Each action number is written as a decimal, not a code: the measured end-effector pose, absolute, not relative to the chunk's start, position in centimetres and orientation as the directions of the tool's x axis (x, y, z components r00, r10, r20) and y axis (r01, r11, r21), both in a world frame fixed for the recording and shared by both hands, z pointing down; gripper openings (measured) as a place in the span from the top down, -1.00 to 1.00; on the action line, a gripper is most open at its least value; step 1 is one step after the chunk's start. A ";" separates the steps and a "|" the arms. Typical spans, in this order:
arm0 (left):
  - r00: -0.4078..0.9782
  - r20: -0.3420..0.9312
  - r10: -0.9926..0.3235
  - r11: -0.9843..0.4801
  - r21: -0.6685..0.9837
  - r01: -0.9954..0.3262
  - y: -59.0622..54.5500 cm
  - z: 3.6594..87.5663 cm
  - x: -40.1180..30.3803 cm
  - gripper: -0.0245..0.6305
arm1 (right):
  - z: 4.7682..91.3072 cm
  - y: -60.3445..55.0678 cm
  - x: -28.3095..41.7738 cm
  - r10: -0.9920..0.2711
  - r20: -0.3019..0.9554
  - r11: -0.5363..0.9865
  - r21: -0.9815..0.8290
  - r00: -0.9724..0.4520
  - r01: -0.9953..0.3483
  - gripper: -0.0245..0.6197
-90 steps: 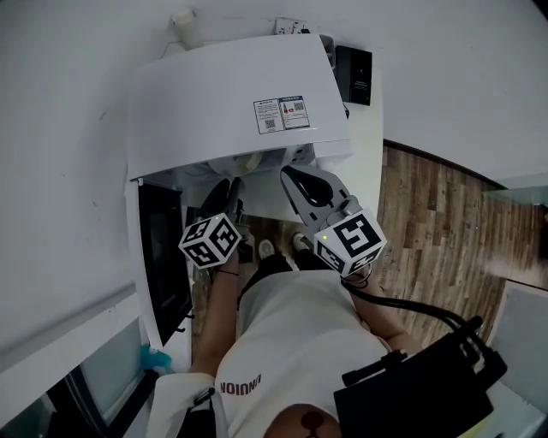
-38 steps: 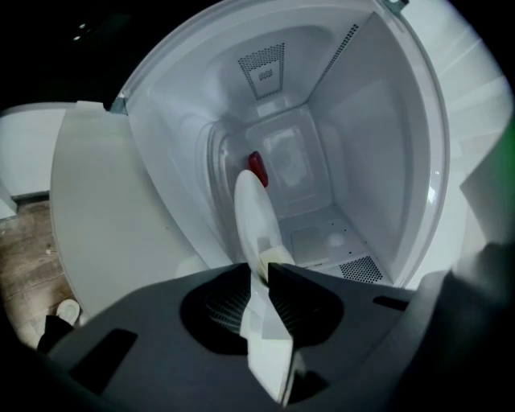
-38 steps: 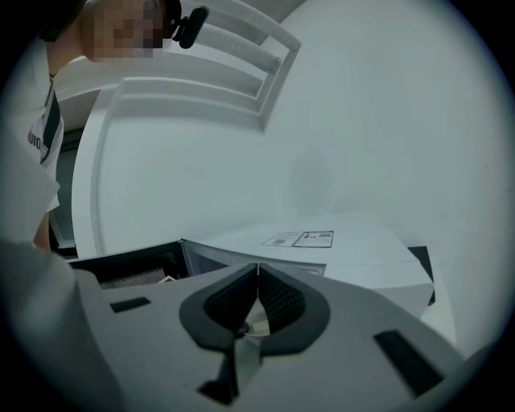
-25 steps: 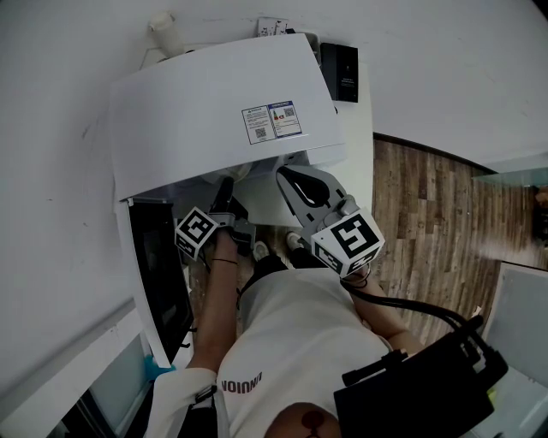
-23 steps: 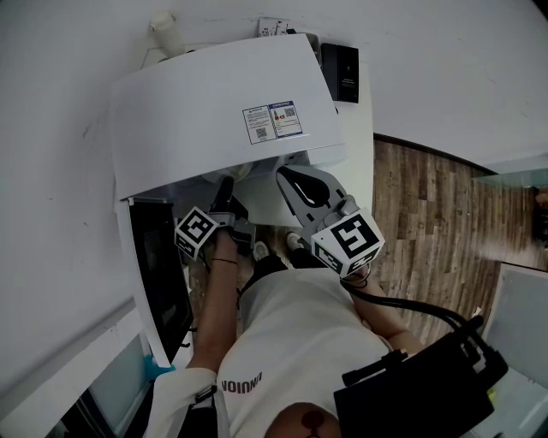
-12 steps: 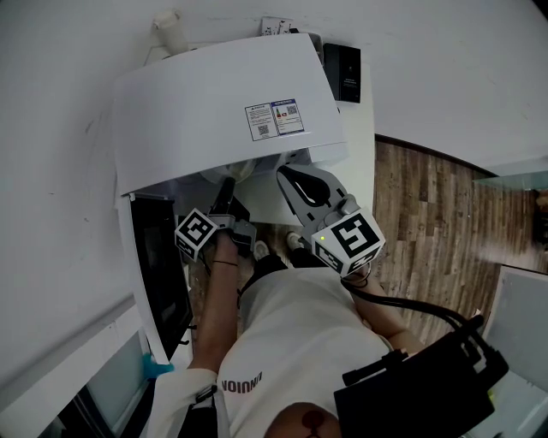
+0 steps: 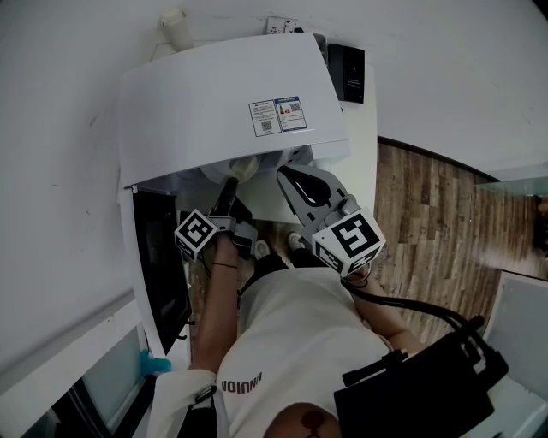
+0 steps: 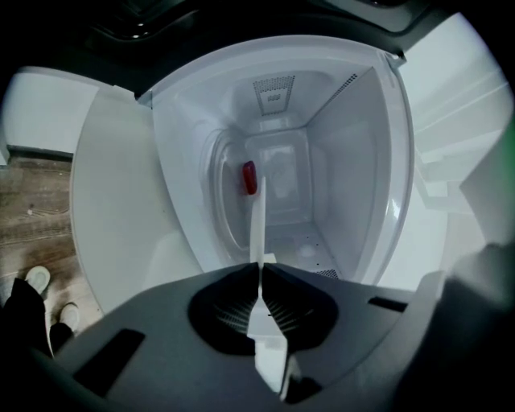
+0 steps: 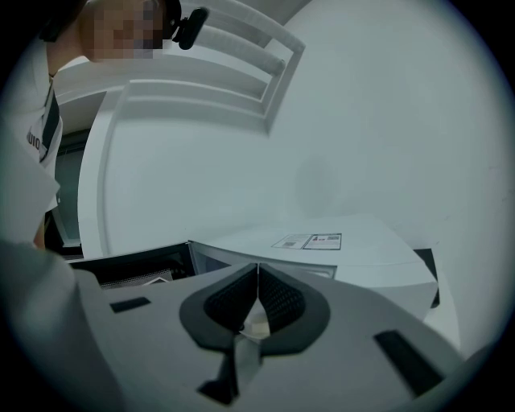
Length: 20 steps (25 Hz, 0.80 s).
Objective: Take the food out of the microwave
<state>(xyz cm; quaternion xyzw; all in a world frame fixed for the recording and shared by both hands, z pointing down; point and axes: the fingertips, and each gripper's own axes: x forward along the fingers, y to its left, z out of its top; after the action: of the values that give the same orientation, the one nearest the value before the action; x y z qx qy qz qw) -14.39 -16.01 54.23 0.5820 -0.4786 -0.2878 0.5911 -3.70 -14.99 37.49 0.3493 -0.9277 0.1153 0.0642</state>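
The white microwave [image 7: 223, 94] stands on a white counter with its black door [image 7: 158, 257] swung open to the left. In the left gripper view I look into its cavity [image 8: 354, 161]. A thin white plate [image 8: 257, 225] runs edge-on from my jaws into the cavity, with a small red piece of food [image 8: 249, 177] at its far part. My left gripper [image 8: 259, 269] is shut on the plate's near rim. In the head view it [image 7: 229, 186] reaches under the microwave's top, where the pale plate [image 7: 243, 168] peeks out. My right gripper [image 7: 291, 178] [image 9: 257, 273] hovers beside the opening, shut and empty.
A black box [image 7: 347, 62] and a white bottle [image 7: 175, 17] stand behind the microwave by the wall. Wood floor [image 7: 428, 222] lies to the right of the counter. The person's shoes [image 8: 36, 278] show below the counter edge. The open door [image 9: 129, 269] blocks the left side.
Since the earliest frame my left gripper has turned and reached into the microwave opening. Over the last second it shifted only slightly, and a bit more of the plate shows. The right gripper stays put.
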 end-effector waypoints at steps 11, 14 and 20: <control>0.375 0.195 -0.906 0.126 0.971 -0.201 -14.8 52.5 -14.4 0.85 | 37.4 -14.3 -4.3 -0.609 0.190 0.753 -0.166 -0.770 -0.637 0.85; 0.379 0.188 -0.906 0.119 0.973 -0.197 -14.4 52.2 -14.2 0.85 | 37.3 -14.0 -4.4 -0.605 0.187 0.757 -0.167 -0.774 -0.632 0.85; 0.387 0.180 -0.904 0.113 0.975 -0.189 -13.5 51.9 -13.8 0.85 | 37.3 -13.5 -4.7 -0.590 0.183 0.772 -0.161 -0.787 -0.615 0.85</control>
<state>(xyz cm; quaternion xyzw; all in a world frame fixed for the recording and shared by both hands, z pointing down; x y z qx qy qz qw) -13.80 -13.48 51.89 0.5919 -0.4617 -0.3053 0.5858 -4.67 -13.55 37.28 0.3208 -0.9392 0.1064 0.0609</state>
